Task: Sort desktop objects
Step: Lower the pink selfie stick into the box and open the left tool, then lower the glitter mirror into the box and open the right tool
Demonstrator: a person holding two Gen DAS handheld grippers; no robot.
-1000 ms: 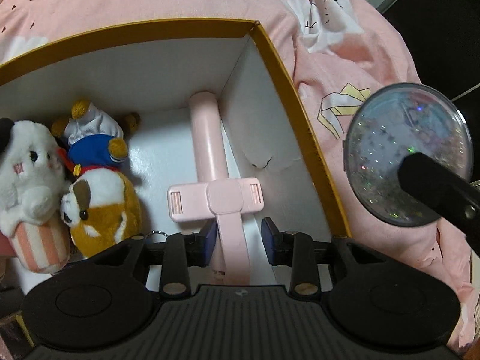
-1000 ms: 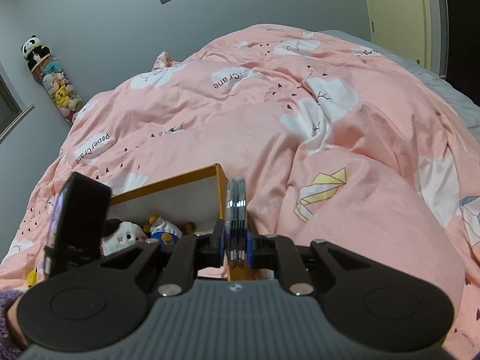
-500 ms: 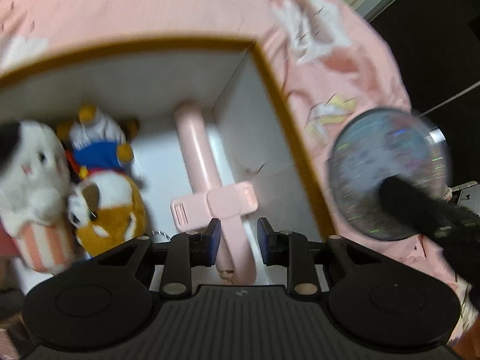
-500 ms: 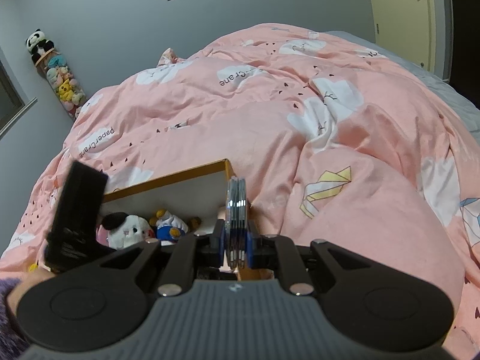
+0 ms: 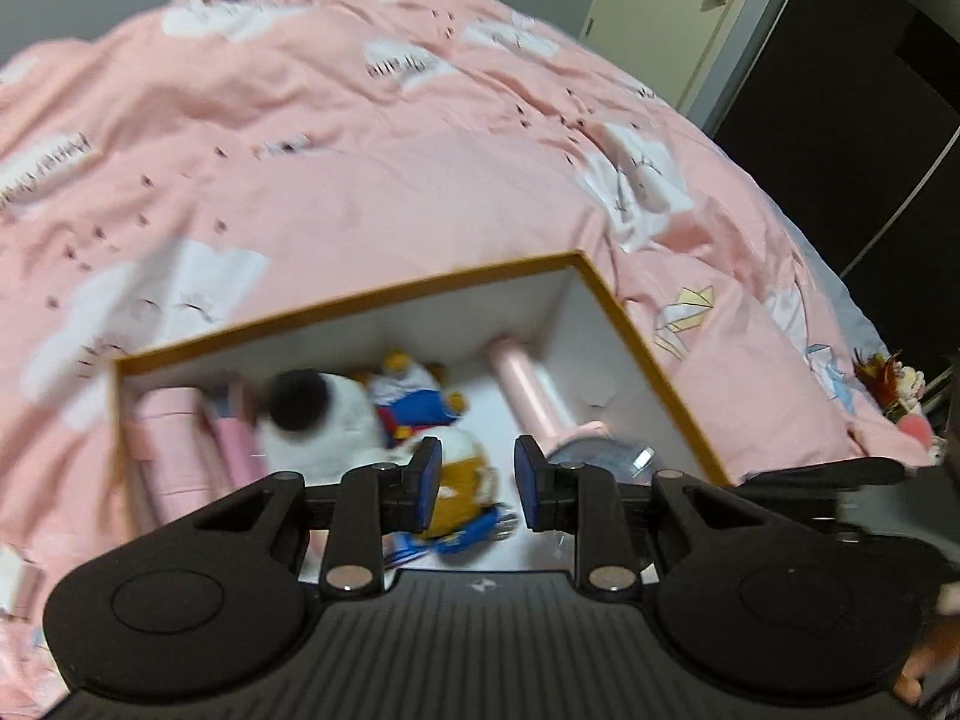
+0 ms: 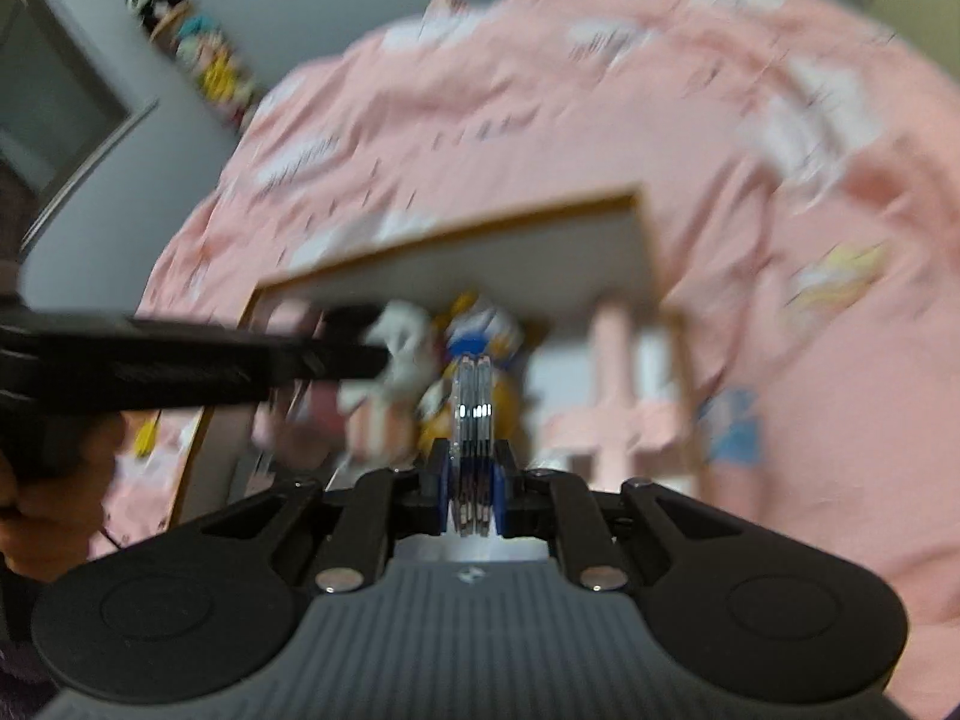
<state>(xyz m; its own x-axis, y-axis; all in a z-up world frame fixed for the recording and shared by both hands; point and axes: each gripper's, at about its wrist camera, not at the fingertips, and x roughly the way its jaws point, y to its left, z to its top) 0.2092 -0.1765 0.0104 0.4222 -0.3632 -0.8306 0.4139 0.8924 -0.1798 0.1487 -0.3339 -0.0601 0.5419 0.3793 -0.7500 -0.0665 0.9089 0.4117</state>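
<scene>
A white box with a yellow rim (image 5: 360,300) lies on a pink bed cover. It holds a pink phone holder (image 5: 522,384), a white plush (image 5: 324,414), a blue-and-white plush (image 5: 414,396) and an orange-and-white plush (image 5: 462,480). My left gripper (image 5: 478,480) hovers above the box's near side, open with nothing between its pads. My right gripper (image 6: 474,480) is shut on a clear glitter disc (image 6: 474,414), seen edge-on and pointing down at the box (image 6: 456,222). In the left wrist view the disc (image 5: 600,456) shows low by the box's right wall.
Pink flat packs (image 5: 174,450) fill the box's left end. The rumpled pink cover (image 5: 360,150) surrounds the box. Stacked plush toys (image 6: 198,54) hang on the far wall. A hand (image 6: 42,510) holds the left tool (image 6: 180,360), which crosses the right wrist view.
My left gripper has risen and drawn back from the pink holder, so the whole box shows. My right gripper has tipped downward and carried the disc over the box.
</scene>
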